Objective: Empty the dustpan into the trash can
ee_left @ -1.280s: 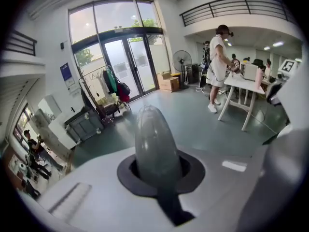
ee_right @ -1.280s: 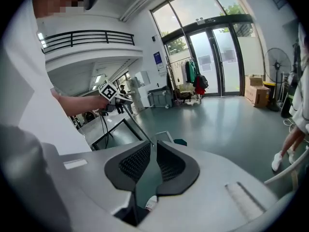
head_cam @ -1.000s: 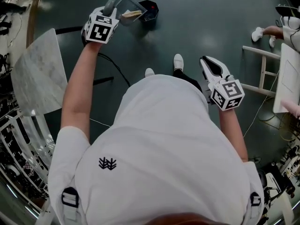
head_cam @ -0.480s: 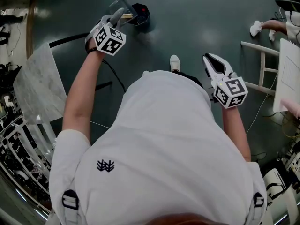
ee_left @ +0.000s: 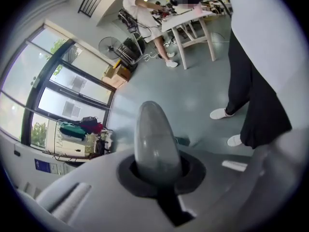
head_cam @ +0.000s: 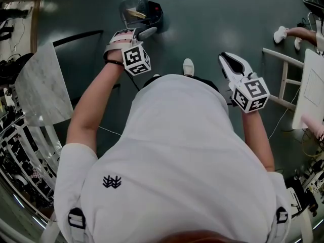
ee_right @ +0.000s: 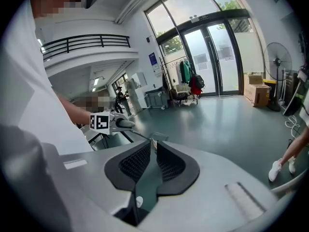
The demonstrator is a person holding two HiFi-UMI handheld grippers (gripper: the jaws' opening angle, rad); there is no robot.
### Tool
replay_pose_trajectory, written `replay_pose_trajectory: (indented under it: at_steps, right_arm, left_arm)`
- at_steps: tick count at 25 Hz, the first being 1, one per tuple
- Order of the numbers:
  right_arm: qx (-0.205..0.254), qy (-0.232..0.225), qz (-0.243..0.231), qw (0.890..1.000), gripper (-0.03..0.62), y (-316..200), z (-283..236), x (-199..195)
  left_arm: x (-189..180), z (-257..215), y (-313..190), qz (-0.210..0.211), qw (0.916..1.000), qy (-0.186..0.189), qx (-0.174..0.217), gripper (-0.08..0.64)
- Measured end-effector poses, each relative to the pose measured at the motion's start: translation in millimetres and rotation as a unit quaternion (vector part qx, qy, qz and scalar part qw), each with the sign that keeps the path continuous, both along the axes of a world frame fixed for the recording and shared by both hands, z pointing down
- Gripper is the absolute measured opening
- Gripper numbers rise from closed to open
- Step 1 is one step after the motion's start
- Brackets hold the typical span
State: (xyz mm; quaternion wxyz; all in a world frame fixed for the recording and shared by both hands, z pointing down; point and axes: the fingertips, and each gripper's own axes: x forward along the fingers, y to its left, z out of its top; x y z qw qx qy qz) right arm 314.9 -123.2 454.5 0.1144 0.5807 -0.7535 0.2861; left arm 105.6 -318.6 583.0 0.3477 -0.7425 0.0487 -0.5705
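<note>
Drawn back toward the body since a moment before, the left tool (head_cam: 130,36) kept its jaws clamped on the grey handle (ee_left: 155,141) of the dustpan (head_cam: 132,10). The pan was tilted just beside the black trash can (head_cam: 154,11) on the dark floor (head_cam: 212,19), with pale scraps showing inside it. The right tool (head_cam: 229,61) hung at the person's side, jaws drawn nearly together on nothing.

That dustpan (head_cam: 132,10) looks like clear glossy plastic, its handle (ee_left: 154,144) smooth grey plastic. The trash can (head_cam: 155,12) is shiny black plastic, and the floor (head_cam: 217,19) around the trash can is dark, polished, reflective.
</note>
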Motion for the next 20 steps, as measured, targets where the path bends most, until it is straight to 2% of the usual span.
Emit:
replay_pose_trajectory:
  at_steps: [5,11,20]
  right_arm:
    - [0.004,-0.006,-0.014,1.000,0.041,-3,3,7]
    - [0.013,-0.014,-0.026,0.999,0.041,-9,4,10]
    - [0.029,-0.021,-0.045,0.998,0.041,-13,4,9]
  left_arm:
    - [6,5,17,0.043,0.9975,-0.044,0.036,0.057]
    - [15,-5,30,0.075,0.9925,-0.068,0.068,0.057]
    - [23,-7,47,0.113,0.9848,-0.100,0.086,0.057]
